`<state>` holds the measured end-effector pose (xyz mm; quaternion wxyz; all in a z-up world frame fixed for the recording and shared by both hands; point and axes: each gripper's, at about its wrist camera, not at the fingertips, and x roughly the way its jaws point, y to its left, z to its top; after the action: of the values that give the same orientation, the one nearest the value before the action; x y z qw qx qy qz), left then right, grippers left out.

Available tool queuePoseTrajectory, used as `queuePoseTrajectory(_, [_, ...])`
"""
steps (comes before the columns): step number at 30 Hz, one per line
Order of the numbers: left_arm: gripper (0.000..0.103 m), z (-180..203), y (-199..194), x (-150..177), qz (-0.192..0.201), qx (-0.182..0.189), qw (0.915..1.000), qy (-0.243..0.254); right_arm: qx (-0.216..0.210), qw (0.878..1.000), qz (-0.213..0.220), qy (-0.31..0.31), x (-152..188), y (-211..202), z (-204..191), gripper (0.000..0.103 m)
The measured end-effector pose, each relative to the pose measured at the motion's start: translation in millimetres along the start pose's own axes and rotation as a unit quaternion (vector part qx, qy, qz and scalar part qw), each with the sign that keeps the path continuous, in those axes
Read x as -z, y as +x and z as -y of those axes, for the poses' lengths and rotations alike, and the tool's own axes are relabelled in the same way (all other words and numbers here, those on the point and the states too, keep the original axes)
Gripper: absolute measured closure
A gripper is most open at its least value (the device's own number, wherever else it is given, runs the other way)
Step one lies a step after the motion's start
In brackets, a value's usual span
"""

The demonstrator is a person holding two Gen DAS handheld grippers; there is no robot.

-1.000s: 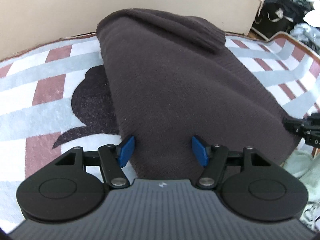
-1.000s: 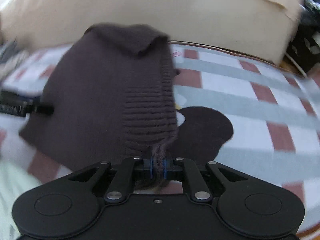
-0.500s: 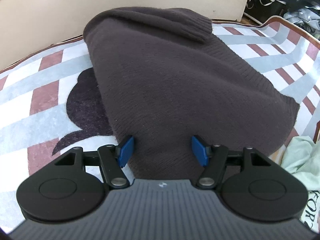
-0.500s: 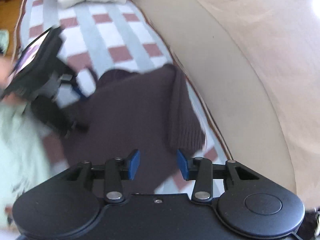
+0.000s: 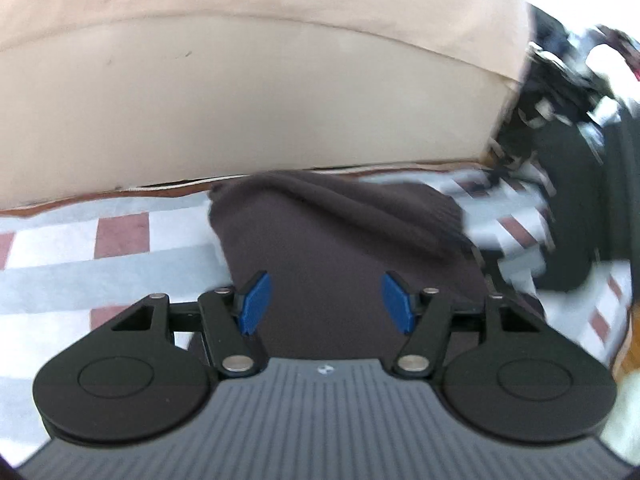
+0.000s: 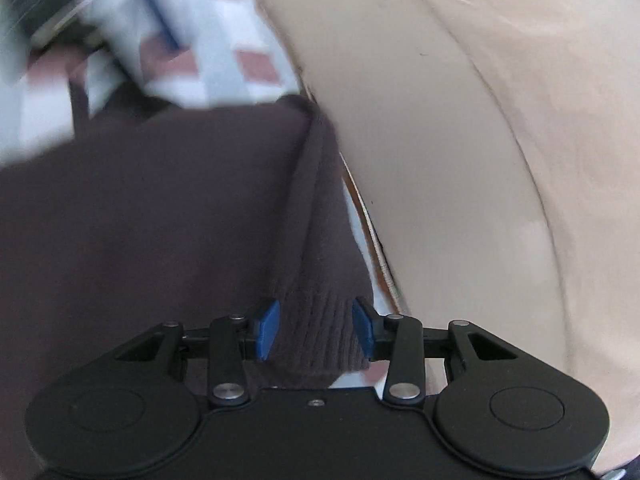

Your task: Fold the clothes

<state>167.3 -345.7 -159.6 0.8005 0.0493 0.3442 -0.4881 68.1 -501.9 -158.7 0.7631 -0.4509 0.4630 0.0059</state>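
A dark brown knitted sweater [image 5: 332, 248] lies folded on a checked blanket [image 5: 80, 248], with a sleeve laid across its far end. My left gripper [image 5: 326, 302] hovers over the near part of the sweater, jaws wide apart and holding nothing. In the right wrist view the same sweater [image 6: 140, 200] fills the left half, and its ribbed sleeve cuff [image 6: 316, 332] sits between the blue pads of my right gripper [image 6: 316, 330]. Those jaws stand apart on either side of the cuff without pinching it.
A beige upholstered wall [image 5: 240, 100] rises right behind the sweater, seen also as the beige wall [image 6: 440, 140] on the right. A dark blurred pile of items [image 5: 568, 128] sits at the far right. The other gripper [image 6: 36, 4] shows blurred at top left.
Both cameras swung. My left gripper lifted and tipped toward the beige wall, still open. My right gripper, shut on the sweater edge a second ago, let go and moved onto the sleeve cuff.
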Motion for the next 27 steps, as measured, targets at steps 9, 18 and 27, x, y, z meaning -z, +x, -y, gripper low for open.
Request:
queuePoseTrajectory(9, [0.042,-14,101,-55,0.003,-0.047,0.9989,-0.003,-0.013,0.988,-0.023,0.150,-1,33,62,0.094])
queuePoseTrajectory(18, [0.040,32,143,-73,-0.041,-0.101,0.9890,0.100,-0.053,0.859,-0.061,0.506,44,51,187,0.091])
queuePoseTrajectory(27, [0.038,51,94,-53,-0.017,-0.096,0.9906,0.096,-0.103,0.797,0.010,0.595,76,9,131,0.045])
